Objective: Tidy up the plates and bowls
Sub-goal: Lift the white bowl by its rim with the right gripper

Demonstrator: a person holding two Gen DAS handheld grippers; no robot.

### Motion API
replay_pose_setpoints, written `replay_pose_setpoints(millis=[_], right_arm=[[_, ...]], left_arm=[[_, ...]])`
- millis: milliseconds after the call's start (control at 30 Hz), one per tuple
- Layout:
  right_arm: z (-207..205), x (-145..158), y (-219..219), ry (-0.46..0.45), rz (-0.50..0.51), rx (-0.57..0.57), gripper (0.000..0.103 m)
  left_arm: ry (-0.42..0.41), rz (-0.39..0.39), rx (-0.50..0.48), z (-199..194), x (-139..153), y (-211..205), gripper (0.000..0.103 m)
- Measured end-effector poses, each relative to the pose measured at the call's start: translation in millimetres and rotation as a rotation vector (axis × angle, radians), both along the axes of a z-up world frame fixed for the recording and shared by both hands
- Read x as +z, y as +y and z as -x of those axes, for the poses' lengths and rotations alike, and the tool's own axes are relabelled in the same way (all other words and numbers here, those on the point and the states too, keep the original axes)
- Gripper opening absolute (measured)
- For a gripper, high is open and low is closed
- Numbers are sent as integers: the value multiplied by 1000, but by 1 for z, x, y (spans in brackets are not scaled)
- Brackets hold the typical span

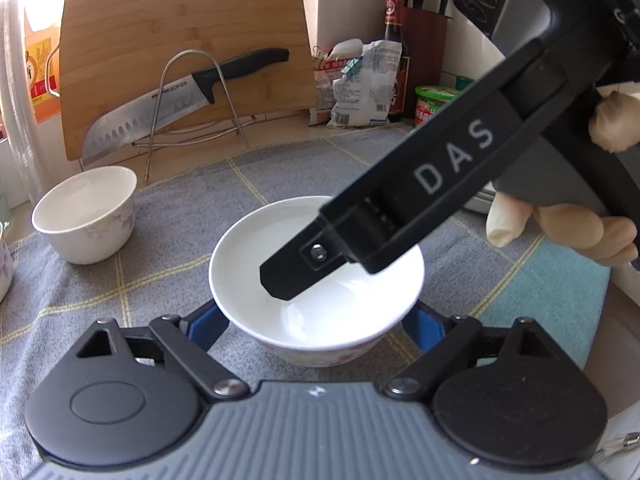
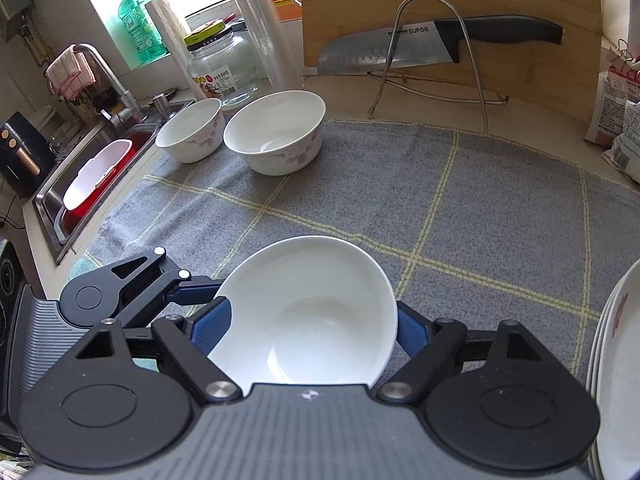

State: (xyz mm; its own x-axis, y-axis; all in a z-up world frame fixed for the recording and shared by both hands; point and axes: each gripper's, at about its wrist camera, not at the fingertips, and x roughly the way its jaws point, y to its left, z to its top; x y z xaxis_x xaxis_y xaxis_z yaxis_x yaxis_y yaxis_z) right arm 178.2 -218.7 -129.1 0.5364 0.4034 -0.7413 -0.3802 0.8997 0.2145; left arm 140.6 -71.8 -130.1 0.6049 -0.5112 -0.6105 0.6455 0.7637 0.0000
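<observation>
between the blue pads of the left claw (image 1: 316, 330) sits a white bowl (image 1: 316, 264) on the grey cloth (image 1: 168, 248); the pads bear on its outer wall, so it is gripped. the right claw (image 2: 304, 330) clamps the same bowl (image 2: 308, 312), one finger (image 1: 304, 264) reaching inside it. glazed china: stiff, smooth, likely slippery and breakable; the thick rim looks the safest hold. ahead and left of the claws stand two more bowls (image 2: 276, 136); stacked plates (image 2: 616, 360) lie close on the right. open cloth lies straight ahead.
</observation>
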Motion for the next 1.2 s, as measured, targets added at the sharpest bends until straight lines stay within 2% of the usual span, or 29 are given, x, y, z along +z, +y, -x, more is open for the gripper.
replay_pose_setpoints(millis=[267, 300, 367, 567, 733, 900, 1033, 1200], right_arm=[[-1, -4, 0, 3, -7, 7, 91], [-1, -5, 0, 5, -8, 8, 92], [-1, -5, -1, 0, 0, 0, 103], [0, 1, -11, -16, -8, -11, 103], [1, 8, -15, -33, -9, 38, 103], [1, 15, -14, -54, -5, 119, 103], [-4, 22, -13, -72, -3, 173, 103], [-17, 30, -8, -77, -31, 189, 103]], left_arm=[[-3, -6, 17, 2, -2, -2, 92], [-6, -10, 17, 2, -2, -3, 92], [-9, -11, 14, 3, -2, -3, 99], [2, 18, 48, 8, 2, 4, 101], [12, 33, 86, 21, 8, 10, 102], [10, 38, 155, 39, 22, 15, 102], [-26, 25, 239, 52, 35, 25, 102], [-78, 3, 364, 43, 44, 49, 102]])
